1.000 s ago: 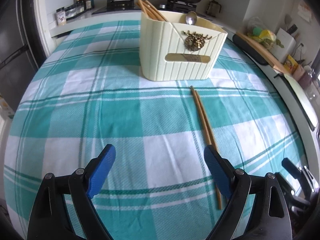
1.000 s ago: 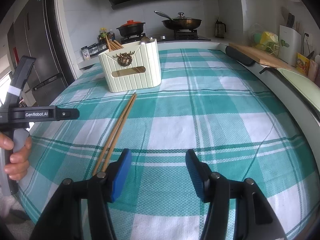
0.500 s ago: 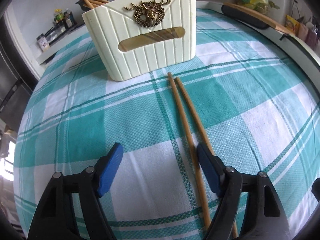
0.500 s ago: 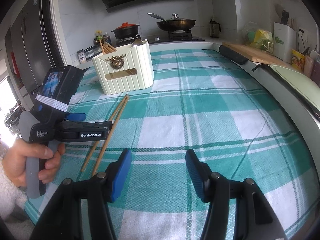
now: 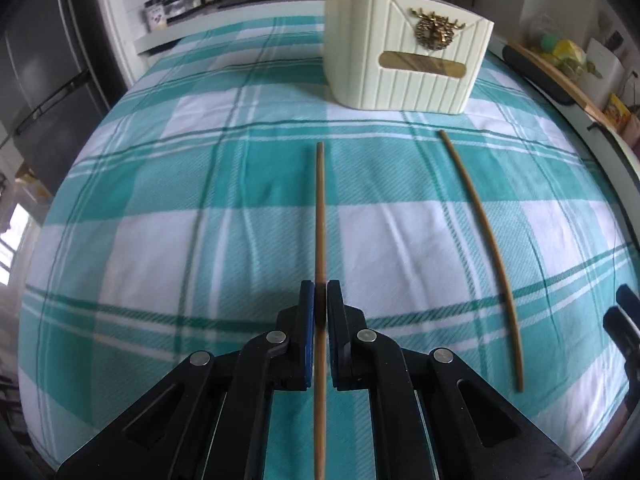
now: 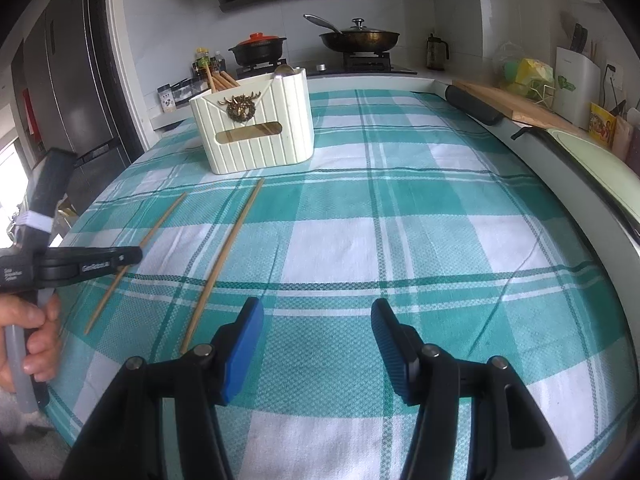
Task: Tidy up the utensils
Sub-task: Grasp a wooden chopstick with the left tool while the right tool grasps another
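Note:
My left gripper (image 5: 319, 294) is shut on a wooden chopstick (image 5: 319, 208) that points toward the cream utensil holder (image 5: 404, 68). The second chopstick (image 5: 484, 252) lies on the checked cloth to its right. In the right wrist view the held chopstick (image 6: 160, 222) sticks out of the left gripper (image 6: 134, 256) at the left, and the loose chopstick (image 6: 228, 254) lies just left of my right gripper (image 6: 318, 320), which is open and empty low over the cloth. The holder (image 6: 256, 128) stands at the back and holds more chopsticks and a spoon.
A teal and white checked cloth (image 6: 400, 240) covers the table. A stove with a black pot (image 6: 258, 50) and a pan (image 6: 360, 38) stands behind it. A cutting board (image 6: 520, 108) and a white rim (image 6: 592, 184) run along the right edge.
My left gripper has shut on one chopstick of the pair and moved it to the left, away from the other. The right gripper has stayed open and almost still.

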`<state>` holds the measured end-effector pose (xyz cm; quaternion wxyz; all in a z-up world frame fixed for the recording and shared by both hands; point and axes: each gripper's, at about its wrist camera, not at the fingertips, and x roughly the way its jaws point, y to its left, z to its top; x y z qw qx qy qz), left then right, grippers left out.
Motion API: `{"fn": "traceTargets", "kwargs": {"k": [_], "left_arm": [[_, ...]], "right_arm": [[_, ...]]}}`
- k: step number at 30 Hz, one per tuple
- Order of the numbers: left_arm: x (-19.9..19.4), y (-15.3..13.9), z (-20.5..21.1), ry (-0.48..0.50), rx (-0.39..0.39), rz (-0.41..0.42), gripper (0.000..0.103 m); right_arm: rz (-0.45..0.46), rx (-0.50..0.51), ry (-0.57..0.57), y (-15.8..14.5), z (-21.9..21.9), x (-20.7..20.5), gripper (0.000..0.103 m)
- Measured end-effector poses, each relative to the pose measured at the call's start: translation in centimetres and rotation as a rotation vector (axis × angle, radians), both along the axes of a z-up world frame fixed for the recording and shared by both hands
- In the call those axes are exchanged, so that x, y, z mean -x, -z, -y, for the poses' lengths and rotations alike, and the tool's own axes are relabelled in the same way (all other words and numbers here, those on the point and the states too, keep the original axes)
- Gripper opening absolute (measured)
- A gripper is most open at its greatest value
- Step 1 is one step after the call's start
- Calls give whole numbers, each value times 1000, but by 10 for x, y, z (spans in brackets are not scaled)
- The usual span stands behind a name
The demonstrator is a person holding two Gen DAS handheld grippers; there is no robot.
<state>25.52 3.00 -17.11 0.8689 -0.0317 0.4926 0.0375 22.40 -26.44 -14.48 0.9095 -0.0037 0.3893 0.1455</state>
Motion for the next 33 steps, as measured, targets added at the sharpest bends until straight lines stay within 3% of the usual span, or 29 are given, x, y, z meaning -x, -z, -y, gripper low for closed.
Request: {"fn": "traceTargets", "kwargs": {"k": [1, 3, 5, 13, 17, 19, 20, 21, 24, 28, 33], "left_arm": [[5, 1, -5, -10, 8, -6, 9], [12, 0, -12, -18, 5, -4, 37], [17, -3, -16, -30, -28, 26, 53], [19, -17, -22, -26, -83, 77, 55], [18, -17, -24, -13, -78, 76, 56], [17, -14, -26, -4, -72, 67, 56], [17, -14, -29, 1, -66, 63, 56], [16, -14, -32, 7, -58, 62, 56], [10, -15, -44, 40, -6, 51, 66], [-17, -12, -53, 124, 66, -2, 73], [-57, -3, -32, 228, -25, -74, 73]], "right_arm": [[-9, -2, -20, -1, -8, -5, 57], [-41, -25, -68, -3, -26, -19, 57], [-63, -32, -111, -4, -47, -34, 57], [-165, 153, -170, 26, -109, -71, 57], [-125, 225, -188, 30, -116, -63, 56], [-118, 245, -185, 29, -114, -59, 41], [-120, 249, -184, 28, -111, -57, 28], [-123, 261, -177, 27, -107, -57, 24], [-174, 244, -188, 25, -97, -59, 24], [-238, 249, -240, 22, -99, -73, 39], [-315, 222, -236, 24, -104, -116, 39]]}}
